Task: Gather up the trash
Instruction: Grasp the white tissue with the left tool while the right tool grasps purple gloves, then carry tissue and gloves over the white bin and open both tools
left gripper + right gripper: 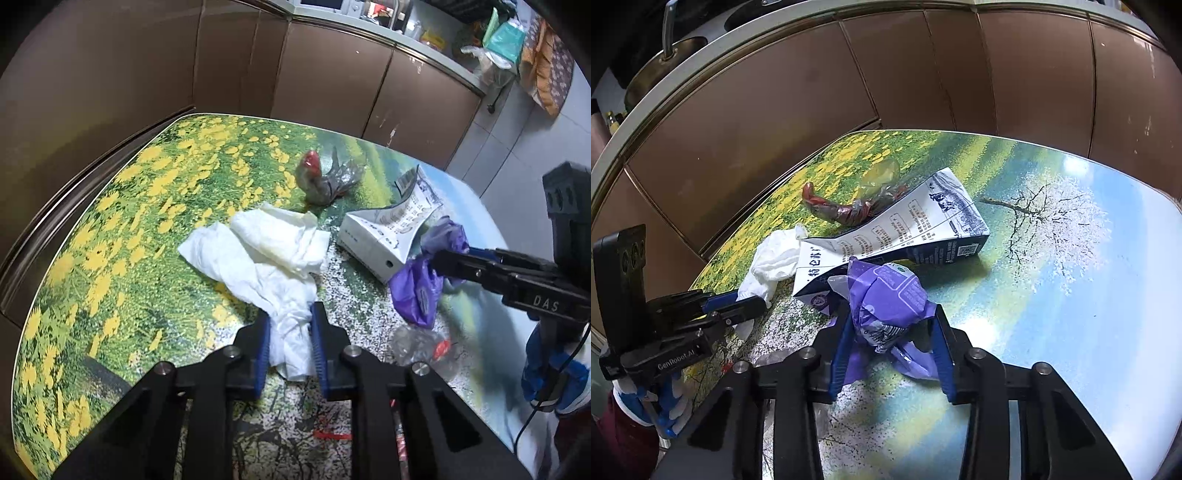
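Observation:
Trash lies on a table printed with flowers and sky (110, 258). My left gripper (291, 314) is shut on the near end of a crumpled white tissue (266, 254), its blue pads pinching the paper. My right gripper (891, 314) is shut on a crumpled purple wrapper (886, 295), which bulges up between the fingers. Right behind the wrapper lies a flattened white and blue milk carton (905, 229). A twisted red and clear plastic wrapper (846, 210) rests farther back. In the left wrist view the right gripper (439, 258) reaches in from the right onto the purple wrapper (417, 291).
A crumpled clear plastic piece with a red spot (421, 345) lies near the table's front edge. Brown cabinet fronts (960, 74) close off the back and left of the table. A cluttered countertop (491, 48) runs above them. Grey floor tiles (517, 155) show at the right.

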The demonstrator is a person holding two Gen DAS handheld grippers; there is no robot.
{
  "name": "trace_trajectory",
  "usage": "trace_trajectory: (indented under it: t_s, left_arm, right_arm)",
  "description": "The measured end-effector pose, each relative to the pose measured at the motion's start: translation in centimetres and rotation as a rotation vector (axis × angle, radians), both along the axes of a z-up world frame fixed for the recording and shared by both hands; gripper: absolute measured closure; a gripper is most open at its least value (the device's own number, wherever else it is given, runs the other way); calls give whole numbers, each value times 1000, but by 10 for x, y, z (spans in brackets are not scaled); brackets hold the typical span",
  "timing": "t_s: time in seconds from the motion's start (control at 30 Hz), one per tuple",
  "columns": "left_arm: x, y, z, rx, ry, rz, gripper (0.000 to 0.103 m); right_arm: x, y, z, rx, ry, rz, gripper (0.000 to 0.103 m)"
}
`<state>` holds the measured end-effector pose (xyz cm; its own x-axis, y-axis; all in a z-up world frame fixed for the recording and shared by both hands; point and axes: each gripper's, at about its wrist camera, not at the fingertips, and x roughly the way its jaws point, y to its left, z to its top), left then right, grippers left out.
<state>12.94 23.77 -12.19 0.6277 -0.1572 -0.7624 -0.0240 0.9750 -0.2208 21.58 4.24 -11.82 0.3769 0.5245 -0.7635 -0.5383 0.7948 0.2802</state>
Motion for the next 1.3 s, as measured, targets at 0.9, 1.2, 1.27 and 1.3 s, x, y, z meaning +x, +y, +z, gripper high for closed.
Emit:
trace_trajectory:
  t_s: [0.9, 1.2, 1.27, 1.3]
  left_arm:
    - [-84, 20, 91, -105, -160, 83, 84]
    - [-78, -76, 142, -50, -246, -111, 84]
    - [-69, -112, 146, -43, -247, -184, 84]
    - [-63, -134, 146, -42, -241, -228, 84]
  right_arm:
    - [-91, -101, 88, 89, -153, -131, 66]
    - [-137, -206, 138, 75, -307, -321, 66]
    - [-145, -234, 142, 57, -327, -379, 66]
    - [-147, -251, 141, 44, -332, -417, 66]
